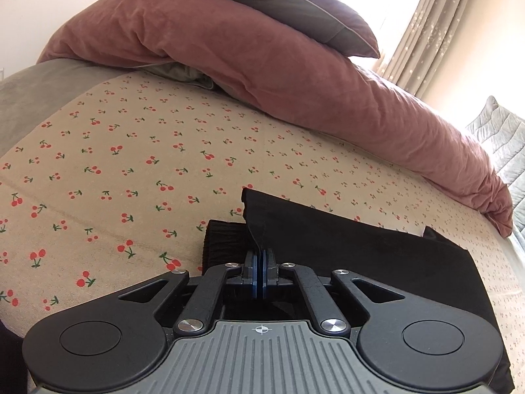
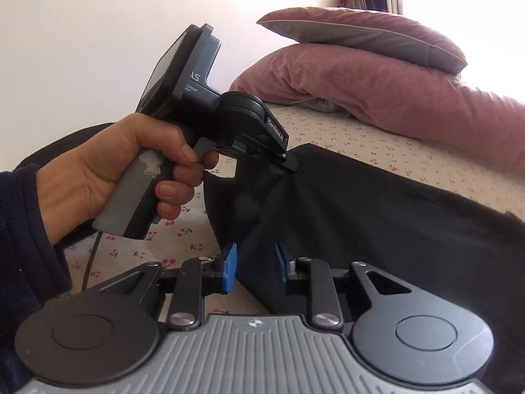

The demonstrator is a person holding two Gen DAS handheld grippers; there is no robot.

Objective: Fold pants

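Black pants lie on a bed sheet printed with cherries. My left gripper is shut on a raised fold of the pants, lifting a corner of the cloth. The right wrist view shows the same left gripper, held by a hand, pinching the pants into a peak. My right gripper is low at the near edge of the pants. Its blue pads stand apart, with black cloth in the gap and neither pad pressing on it.
A pink duvet is bunched along the far side of the bed, with a pillow on top. A curtain and a grey quilted cover are at the right. A dark sleeve fills the left edge.
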